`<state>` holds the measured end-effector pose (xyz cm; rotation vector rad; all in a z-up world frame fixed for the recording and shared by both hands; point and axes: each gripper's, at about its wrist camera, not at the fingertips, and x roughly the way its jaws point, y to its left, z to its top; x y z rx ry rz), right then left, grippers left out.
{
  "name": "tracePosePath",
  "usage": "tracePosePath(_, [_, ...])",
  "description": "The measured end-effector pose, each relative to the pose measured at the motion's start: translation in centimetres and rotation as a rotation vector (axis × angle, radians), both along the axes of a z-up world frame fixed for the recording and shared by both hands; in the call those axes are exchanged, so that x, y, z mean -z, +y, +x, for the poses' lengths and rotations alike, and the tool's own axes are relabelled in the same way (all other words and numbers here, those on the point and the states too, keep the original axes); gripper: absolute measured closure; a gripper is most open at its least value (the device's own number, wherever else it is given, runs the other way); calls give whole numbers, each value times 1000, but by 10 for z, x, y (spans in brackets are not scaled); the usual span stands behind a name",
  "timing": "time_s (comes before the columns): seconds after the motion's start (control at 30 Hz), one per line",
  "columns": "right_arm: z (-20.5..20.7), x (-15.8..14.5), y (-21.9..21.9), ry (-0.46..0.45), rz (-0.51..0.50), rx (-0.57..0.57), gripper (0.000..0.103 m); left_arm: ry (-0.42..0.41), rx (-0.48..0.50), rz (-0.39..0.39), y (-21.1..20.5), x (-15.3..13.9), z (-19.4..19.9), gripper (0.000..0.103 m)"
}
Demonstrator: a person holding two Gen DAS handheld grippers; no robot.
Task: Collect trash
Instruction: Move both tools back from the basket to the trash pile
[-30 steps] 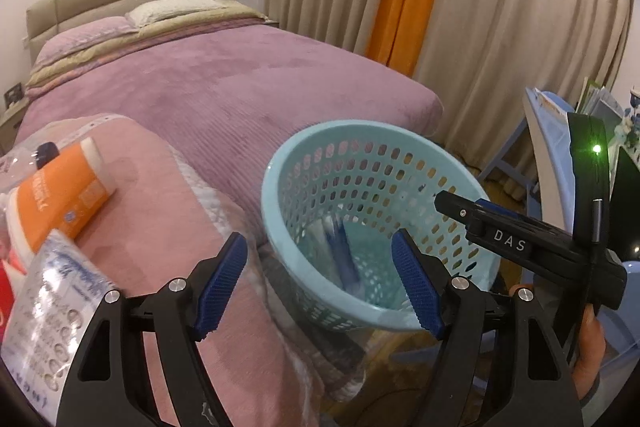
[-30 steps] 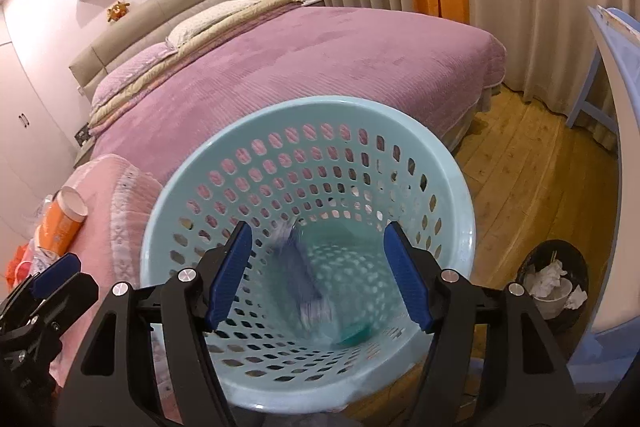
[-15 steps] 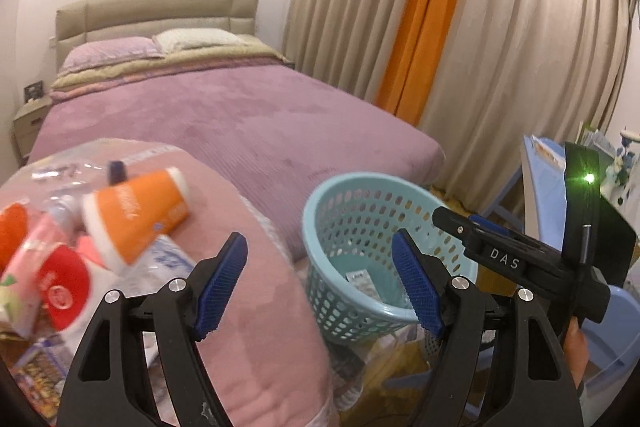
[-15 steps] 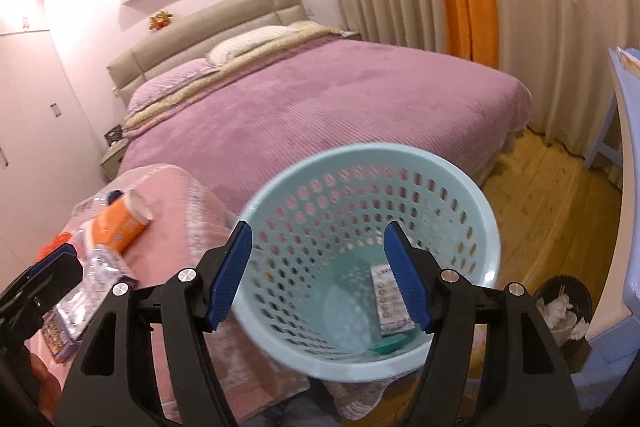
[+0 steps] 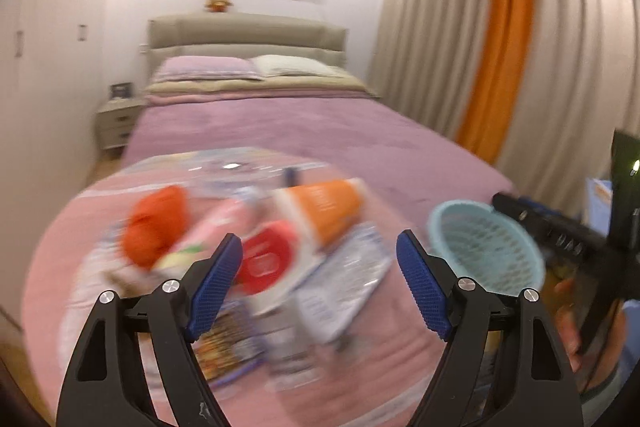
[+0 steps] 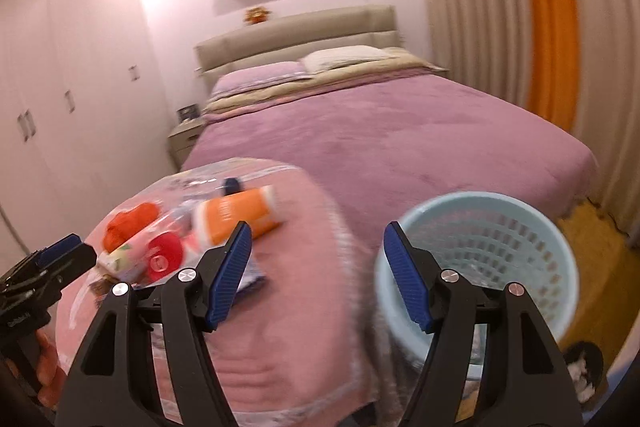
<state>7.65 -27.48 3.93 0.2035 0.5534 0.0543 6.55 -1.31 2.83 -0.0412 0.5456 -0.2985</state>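
Left wrist view: left gripper [image 5: 320,273] empty, jaws just widened, aimed at blurred trash pile [image 5: 256,259] on pink table [image 5: 60,267], likely choosing next piece. Basket [image 5: 486,247] stood right of table, near for dropping. Right gripper [image 6: 316,273] empty, jaws apart.

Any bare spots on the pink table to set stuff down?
Near edge of the table, below the trash pile, is bare, as is the strip between the orange tube and the basket. Far left is crowded.
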Motion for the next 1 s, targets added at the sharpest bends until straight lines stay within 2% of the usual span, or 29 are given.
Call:
tracePosePath(0.1, [11, 6, 26, 14, -5, -60, 38, 13, -73, 34, 32, 9, -7, 24])
tracePosePath(0.17, [21, 15, 41, 43, 16, -109, 38, 46, -113, 26, 55, 20, -10, 22])
tracePosePath(0.33, [45, 36, 71, 104, 27, -169, 38, 136, -116, 5, 86, 43, -4, 22])
tracePosePath(0.5, [75, 56, 79, 143, 1, -133, 38, 152, -95, 34, 86, 58, 6, 21])
tracePosePath(0.6, [88, 66, 75, 174, 24, -133, 38, 157, -92, 44, 80, 63, 16, 22])
tracePosePath(0.7, [99, 72, 72, 218, 68, -182, 38, 183, -83, 70, 72, 73, 28, 23])
tracePosePath(0.8, [95, 74, 69, 247, 122, -248, 38, 223, -46, 54, 68, 78, 26, 25])
tracePosePath(1.0, [70, 71, 65, 274, 188, -326, 38, 293, 35, 75, 61, 83, 1, 26])
